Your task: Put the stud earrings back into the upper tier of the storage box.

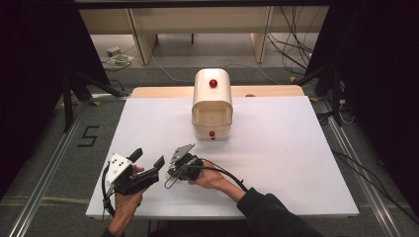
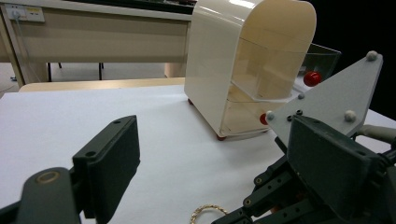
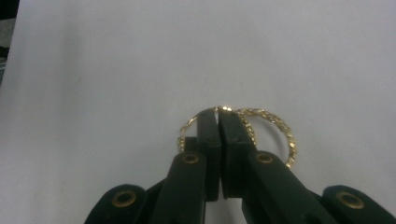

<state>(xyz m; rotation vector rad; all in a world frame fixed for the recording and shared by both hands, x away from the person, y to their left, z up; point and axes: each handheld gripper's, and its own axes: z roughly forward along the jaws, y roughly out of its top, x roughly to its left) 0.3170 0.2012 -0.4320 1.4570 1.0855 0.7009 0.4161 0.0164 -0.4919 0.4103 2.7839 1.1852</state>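
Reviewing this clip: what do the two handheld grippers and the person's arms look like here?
Both grippers are black, each with two flat rectangular jaws on linkages with brass-coloured pivots. The left gripper carries a white three-cornered plate with dark dots; the right gripper carries a grey three-cornered plate with small round studs. A black cable trails from each. The right arm wears a dark sleeve; the left forearm is uncovered.

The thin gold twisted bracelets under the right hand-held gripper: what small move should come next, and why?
Probably a small straight lift. The right hand-held gripper has its jaws closed on the thin gold twisted bracelets, which appear to lie on the white table; the cream drawer cabinet stands farther off.
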